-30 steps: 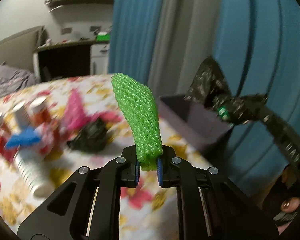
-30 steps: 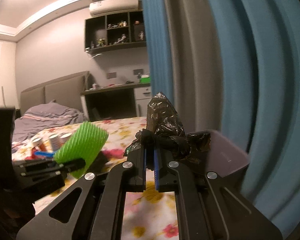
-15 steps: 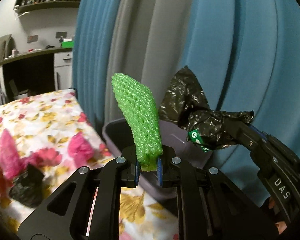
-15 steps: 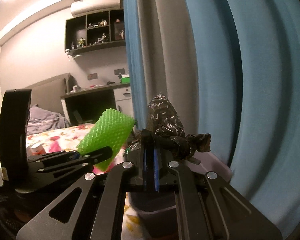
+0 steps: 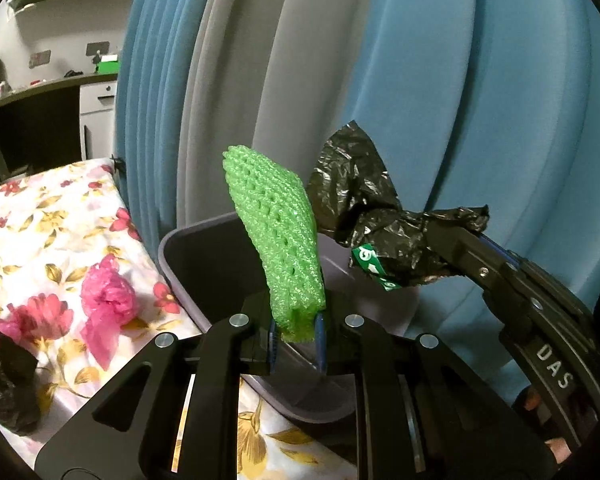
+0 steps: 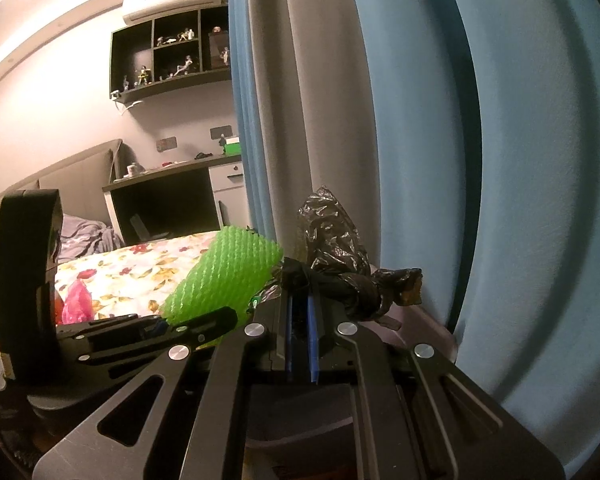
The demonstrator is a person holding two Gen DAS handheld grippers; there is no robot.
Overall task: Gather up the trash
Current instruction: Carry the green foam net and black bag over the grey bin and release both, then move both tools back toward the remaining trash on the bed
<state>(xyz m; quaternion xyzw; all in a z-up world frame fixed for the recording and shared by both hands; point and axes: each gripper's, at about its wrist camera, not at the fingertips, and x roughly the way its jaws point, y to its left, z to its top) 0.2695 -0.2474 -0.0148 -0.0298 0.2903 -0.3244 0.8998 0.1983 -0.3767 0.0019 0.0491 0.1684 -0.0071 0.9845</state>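
Note:
My left gripper [image 5: 296, 330] is shut on the lower end of a green foam net sleeve [image 5: 278, 236], which stands upright above the grey bin [image 5: 180, 264]. My right gripper [image 6: 299, 304] is shut on a crumpled black plastic bag [image 6: 336, 256]. In the left wrist view that black bag [image 5: 364, 208] hangs over the bin's far right side, with the right gripper [image 5: 452, 240] coming in from the right. In the right wrist view the green foam sleeve [image 6: 224, 276] and the left gripper [image 6: 192, 322] sit just left of my fingers.
The bin stands against blue and grey curtains [image 5: 420, 80] at the edge of a flower-print surface [image 5: 40, 232]. Pink plastic scrap [image 5: 106, 300] and a black bag lump [image 5: 10, 392] lie on that surface at the left. A desk [image 6: 172, 184] and wall shelves [image 6: 172, 60] stand behind.
Both grippers have swung right, from over the floral surface with its cans to over the grey bin, which now fills the middle. The foam sleeve and the black bag stay gripped.

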